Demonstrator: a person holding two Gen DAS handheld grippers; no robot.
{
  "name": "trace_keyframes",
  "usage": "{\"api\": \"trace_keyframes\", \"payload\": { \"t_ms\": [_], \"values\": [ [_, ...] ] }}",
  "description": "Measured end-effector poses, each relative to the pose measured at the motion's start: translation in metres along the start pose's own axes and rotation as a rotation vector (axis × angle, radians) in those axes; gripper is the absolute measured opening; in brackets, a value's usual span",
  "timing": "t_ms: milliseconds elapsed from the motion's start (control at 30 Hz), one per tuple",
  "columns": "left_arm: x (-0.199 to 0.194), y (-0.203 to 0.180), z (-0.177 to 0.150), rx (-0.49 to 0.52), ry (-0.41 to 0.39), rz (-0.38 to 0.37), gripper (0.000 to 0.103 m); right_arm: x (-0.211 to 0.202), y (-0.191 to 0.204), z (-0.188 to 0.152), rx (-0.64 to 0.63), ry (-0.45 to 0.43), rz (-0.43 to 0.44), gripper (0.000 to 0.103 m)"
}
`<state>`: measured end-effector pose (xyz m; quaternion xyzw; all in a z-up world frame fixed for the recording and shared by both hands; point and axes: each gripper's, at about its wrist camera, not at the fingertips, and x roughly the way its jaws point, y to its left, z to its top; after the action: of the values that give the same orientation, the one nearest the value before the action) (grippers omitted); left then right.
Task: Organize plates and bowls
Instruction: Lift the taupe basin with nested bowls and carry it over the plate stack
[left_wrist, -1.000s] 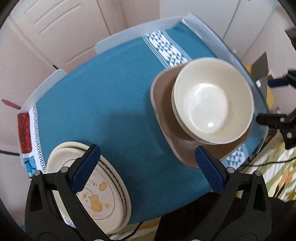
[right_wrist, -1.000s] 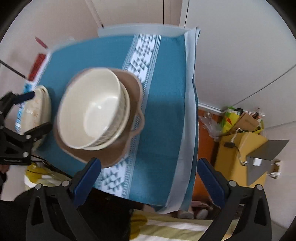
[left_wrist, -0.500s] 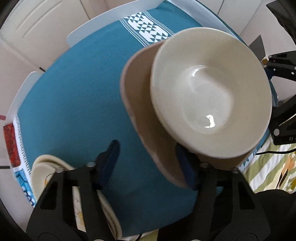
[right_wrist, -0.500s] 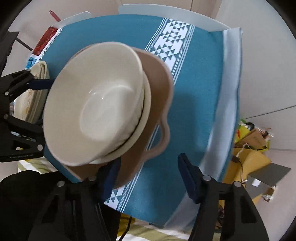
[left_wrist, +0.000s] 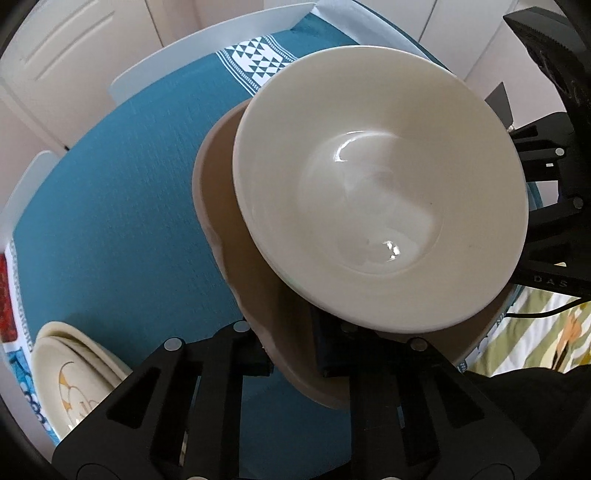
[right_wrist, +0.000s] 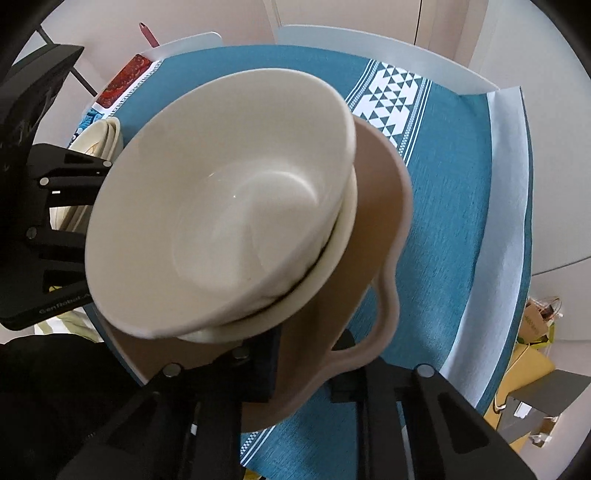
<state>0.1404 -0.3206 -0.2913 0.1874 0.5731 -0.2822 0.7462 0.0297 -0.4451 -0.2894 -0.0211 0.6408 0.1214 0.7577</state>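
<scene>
A brown plate with handles (left_wrist: 229, 206) (right_wrist: 373, 229) carries stacked cream bowls (left_wrist: 380, 184) (right_wrist: 229, 206) above the blue tablecloth (left_wrist: 110, 206). My left gripper (left_wrist: 291, 354) is shut on the brown plate's near rim. My right gripper (right_wrist: 303, 362) is shut on the plate's opposite rim by its handle. The plate and bowls look tilted and raised off the cloth. A stack of cream plates with a yellow drawing (left_wrist: 70, 373) (right_wrist: 99, 136) lies at the table's left end.
The blue tablecloth (right_wrist: 461, 206) with a white triangle band (left_wrist: 258, 62) covers a small table with white chair backs (left_wrist: 207, 44) around it. A yellow box (right_wrist: 532, 373) and clutter sit on the floor at the right.
Both grippers moved in and shut on opposite rims of the brown plate. The plate with the bowls now fills both views, closer and tilted.
</scene>
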Motion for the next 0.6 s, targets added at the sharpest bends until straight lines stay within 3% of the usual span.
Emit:
{"api": "trace_keyframes", "payload": {
  "t_ms": [300, 600],
  "values": [
    [-0.012, -0.006, -0.003, 0.029, -0.032, 0.048, 0.013, -0.009, -0.002, 0.001, -0.013, -0.043, -0.024, 0.017],
    [-0.057, -0.007, -0.005, -0.002, -0.059, 0.074, 0.012, -0.035, 0.007, 0.013, -0.025, -0.079, -0.045, 0.017]
  ]
}}
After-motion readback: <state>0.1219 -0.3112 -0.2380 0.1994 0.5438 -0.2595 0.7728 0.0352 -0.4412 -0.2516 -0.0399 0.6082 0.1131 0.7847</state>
